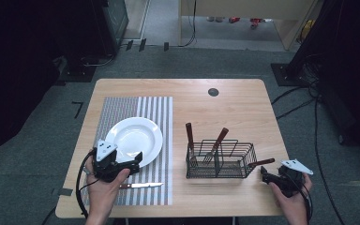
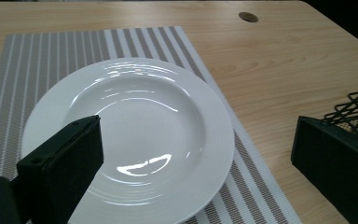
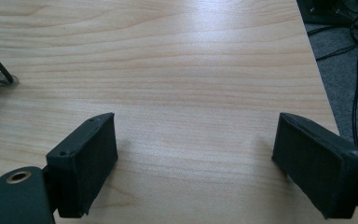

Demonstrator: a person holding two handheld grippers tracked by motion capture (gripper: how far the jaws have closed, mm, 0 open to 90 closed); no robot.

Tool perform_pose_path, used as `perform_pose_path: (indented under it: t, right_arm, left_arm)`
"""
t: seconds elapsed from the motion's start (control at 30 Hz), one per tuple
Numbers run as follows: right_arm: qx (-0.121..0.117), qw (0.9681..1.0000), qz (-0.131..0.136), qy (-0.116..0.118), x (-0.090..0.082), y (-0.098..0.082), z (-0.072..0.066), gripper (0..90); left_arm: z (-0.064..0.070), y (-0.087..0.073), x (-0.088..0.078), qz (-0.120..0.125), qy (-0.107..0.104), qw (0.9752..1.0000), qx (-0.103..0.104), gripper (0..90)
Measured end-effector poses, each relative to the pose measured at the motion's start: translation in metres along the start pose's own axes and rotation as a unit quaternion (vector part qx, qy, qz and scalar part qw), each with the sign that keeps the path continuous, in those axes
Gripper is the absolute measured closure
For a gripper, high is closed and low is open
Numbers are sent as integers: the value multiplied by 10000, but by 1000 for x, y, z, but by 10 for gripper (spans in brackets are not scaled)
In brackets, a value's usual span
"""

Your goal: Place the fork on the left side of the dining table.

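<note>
A white plate (image 1: 133,139) lies on a grey striped placemat (image 1: 157,112) at the table's left. My left gripper (image 1: 138,158) is held at the plate's near rim and stands open. In the left gripper view the plate (image 2: 135,135) lies between and beyond the two wide-apart jaws of the left gripper (image 2: 196,163). A knife (image 1: 140,185) lies on the placemat's near edge. A black wire basket (image 1: 220,159) holds wooden-handled cutlery (image 1: 221,137). My right gripper (image 1: 264,174) is open, low over bare wood just right of the basket, with nothing between the jaws of the right gripper (image 3: 196,163).
One wooden handle (image 1: 261,162) pokes out of the basket's right end towards my right gripper. A corner of the basket (image 2: 354,112) shows beside the left gripper's right jaw. The table's right edge (image 3: 317,70) is close, with cables on the floor beyond.
</note>
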State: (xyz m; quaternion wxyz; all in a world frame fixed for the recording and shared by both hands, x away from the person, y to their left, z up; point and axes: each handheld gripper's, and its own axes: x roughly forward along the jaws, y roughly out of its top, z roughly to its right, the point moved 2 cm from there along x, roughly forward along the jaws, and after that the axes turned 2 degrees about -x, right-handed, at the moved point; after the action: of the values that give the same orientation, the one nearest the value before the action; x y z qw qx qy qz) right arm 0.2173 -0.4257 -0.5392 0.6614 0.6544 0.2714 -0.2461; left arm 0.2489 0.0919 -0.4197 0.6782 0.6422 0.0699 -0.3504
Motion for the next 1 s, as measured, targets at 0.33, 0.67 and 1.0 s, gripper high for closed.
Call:
perform_pose_path:
  t: [0.33, 0.67, 1.0]
  right_arm:
    - [-5, 10000, -2, 0, 0, 0, 0, 132]
    - [-5, 10000, -3, 1, 0, 0, 0, 132]
    - [-5, 10000, -1, 2, 0, 0, 0, 133]
  left_arm:
    - [24, 13, 10, 35, -448, 9989, 92, 27]
    - [43, 25, 23, 87, -631, 9979, 115, 62]
    - [62, 33, 35, 135, -886, 9958, 205, 143]
